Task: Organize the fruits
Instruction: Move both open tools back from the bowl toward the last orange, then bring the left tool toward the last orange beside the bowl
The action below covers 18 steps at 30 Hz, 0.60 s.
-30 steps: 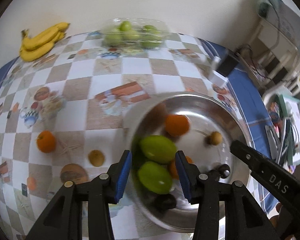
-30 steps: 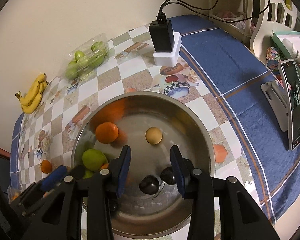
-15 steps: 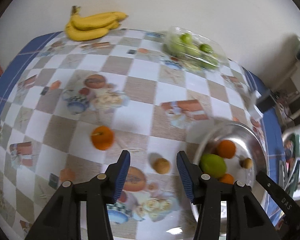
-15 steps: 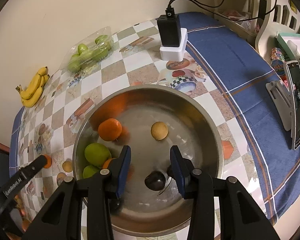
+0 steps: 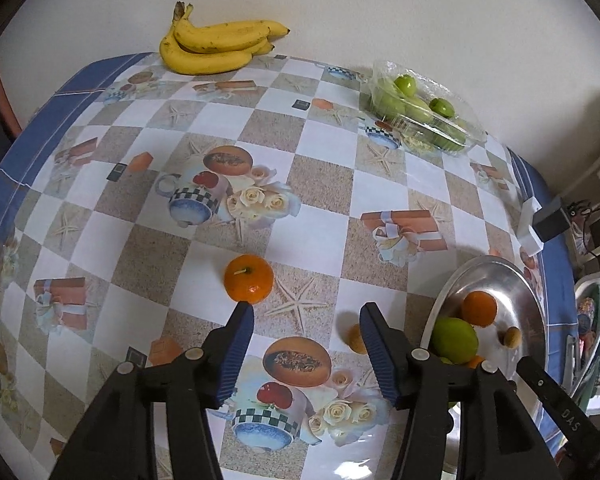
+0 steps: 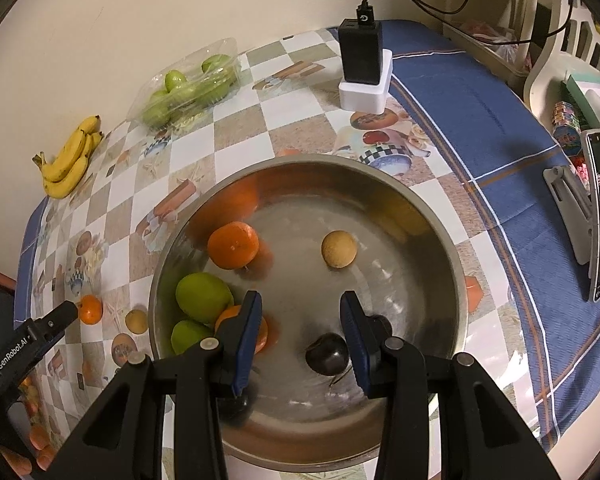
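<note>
Swung away from the steel bowl (image 5: 528,300) since a second ago, the left gripper (image 5: 306,320) now hangs over the patterned tablecloth (image 5: 320,184), its jaws opening with nothing between them. Just past its left fingertip lies a loose orange (image 5: 249,279); a small tan fruit (image 5: 356,338) sits on the cloth beside the right finger, close to the bowl's rim. To the right, the right gripper (image 6: 300,312) hovers over the bowl, jaws spread and holding nothing. Beneath it rest a dark plum (image 6: 327,354), two green fruits (image 6: 204,297), two oranges (image 6: 233,245) and a tan round fruit (image 6: 339,249). Farther back, a clear pack of green fruit (image 5: 420,108) and a bunch of bananas (image 5: 220,46) lie by the wall, with a black charger (image 6: 360,56) on a white block at the far right.
</note>
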Available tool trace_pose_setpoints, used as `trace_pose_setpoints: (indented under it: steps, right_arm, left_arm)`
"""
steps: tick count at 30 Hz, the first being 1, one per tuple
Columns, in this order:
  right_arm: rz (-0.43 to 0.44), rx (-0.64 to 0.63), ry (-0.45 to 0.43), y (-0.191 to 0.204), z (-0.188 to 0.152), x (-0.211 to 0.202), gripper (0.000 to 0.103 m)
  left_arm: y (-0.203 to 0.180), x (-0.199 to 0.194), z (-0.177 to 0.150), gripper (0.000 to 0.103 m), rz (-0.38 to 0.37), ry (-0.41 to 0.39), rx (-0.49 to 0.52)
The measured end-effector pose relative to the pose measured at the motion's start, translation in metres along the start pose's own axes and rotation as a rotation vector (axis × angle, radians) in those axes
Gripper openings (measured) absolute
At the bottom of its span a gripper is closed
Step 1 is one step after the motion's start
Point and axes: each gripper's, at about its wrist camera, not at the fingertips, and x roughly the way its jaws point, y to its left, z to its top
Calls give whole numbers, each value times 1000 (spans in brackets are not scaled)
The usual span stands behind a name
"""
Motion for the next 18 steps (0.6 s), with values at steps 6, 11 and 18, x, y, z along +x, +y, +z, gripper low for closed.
trace_pose_setpoints:
  steps: [6, 11, 18]
  right_arm:
    - [-10, -8, 16, 1, -1, 8, 56]
    - [-20, -18, 27, 3, -3, 15, 70]
    - [-18, -32, 31, 6, -5, 21, 77]
  left_arm:
    - [0, 6, -1, 67, 16, 18, 9]
    - [-1, 14, -3, 82, 42, 32, 18]
    - [0, 22, -5, 96, 85, 37, 28]
